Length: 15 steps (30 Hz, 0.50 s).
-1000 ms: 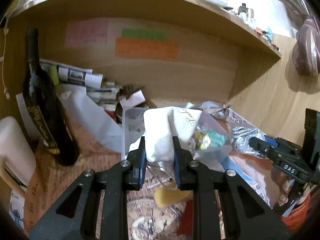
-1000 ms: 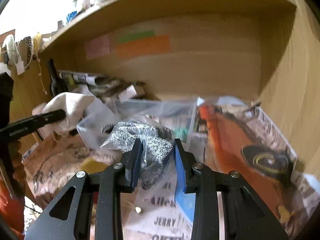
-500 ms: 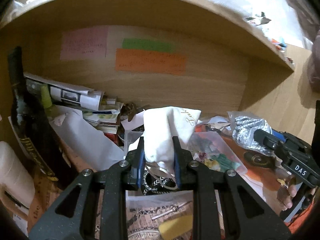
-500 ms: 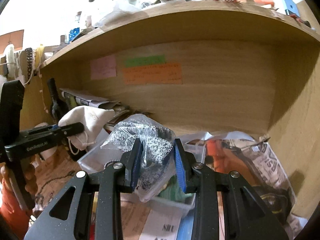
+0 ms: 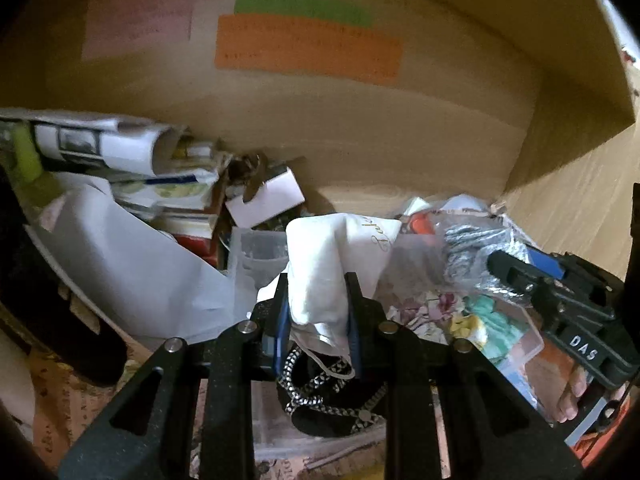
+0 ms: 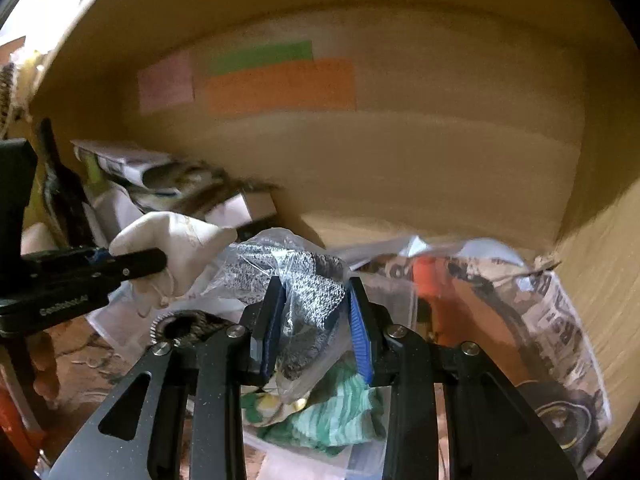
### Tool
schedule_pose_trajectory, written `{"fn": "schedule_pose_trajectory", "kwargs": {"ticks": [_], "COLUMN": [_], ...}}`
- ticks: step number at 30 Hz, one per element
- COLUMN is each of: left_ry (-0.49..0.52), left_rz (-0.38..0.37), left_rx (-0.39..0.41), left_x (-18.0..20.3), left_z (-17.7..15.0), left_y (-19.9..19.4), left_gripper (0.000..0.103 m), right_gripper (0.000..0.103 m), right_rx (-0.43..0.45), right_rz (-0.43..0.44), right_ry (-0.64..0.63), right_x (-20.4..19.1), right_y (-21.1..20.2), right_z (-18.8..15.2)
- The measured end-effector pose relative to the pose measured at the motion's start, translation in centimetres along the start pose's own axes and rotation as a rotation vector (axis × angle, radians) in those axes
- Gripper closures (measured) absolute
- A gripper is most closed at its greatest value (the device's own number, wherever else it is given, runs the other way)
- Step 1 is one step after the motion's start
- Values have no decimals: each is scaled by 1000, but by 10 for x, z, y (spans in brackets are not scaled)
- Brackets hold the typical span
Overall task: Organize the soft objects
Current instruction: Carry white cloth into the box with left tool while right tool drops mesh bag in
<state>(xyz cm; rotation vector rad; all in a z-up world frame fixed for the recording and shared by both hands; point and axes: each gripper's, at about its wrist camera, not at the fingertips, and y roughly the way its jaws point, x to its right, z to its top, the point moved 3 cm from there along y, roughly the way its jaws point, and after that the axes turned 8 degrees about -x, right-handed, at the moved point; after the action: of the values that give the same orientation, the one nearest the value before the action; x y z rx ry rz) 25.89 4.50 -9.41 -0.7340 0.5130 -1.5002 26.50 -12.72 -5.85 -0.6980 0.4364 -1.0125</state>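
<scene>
The left tool (image 5: 318,304) is clamped on the white cloth bag (image 5: 336,256) and the right tool (image 6: 316,324) on the bagged gray cloth (image 6: 310,300), both above the clear box (image 5: 524,344), so the 2 tools might bump or a slippery bag might slide out.

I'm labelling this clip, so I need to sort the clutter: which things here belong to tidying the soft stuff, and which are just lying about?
Part of the job:
white cloth pouch in left gripper
bagged grey knit in right gripper
clear plastic box
green cloth

Lying about:
rolled newspaper
sticky notes
dark bottle
</scene>
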Motion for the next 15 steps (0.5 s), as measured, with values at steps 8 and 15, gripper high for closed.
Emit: {"fn": "schedule_pose_trajectory", "kwargs": {"ticks": [8,15], "left_ry": [8,21], "left_rz": [21,35], "left_rx": [-73,-69], "left_x": [0,2], "left_z": [-2,-4], "left_y": [36,35], "left_gripper": [80,54], "right_gripper": [72,58], "right_rx": [-99,-112], "right_rz": [-8,-22], "right_ry": [26,27], "right_x": [6,8], "right_y": [36,41], "right_z": [-10,-11]}}
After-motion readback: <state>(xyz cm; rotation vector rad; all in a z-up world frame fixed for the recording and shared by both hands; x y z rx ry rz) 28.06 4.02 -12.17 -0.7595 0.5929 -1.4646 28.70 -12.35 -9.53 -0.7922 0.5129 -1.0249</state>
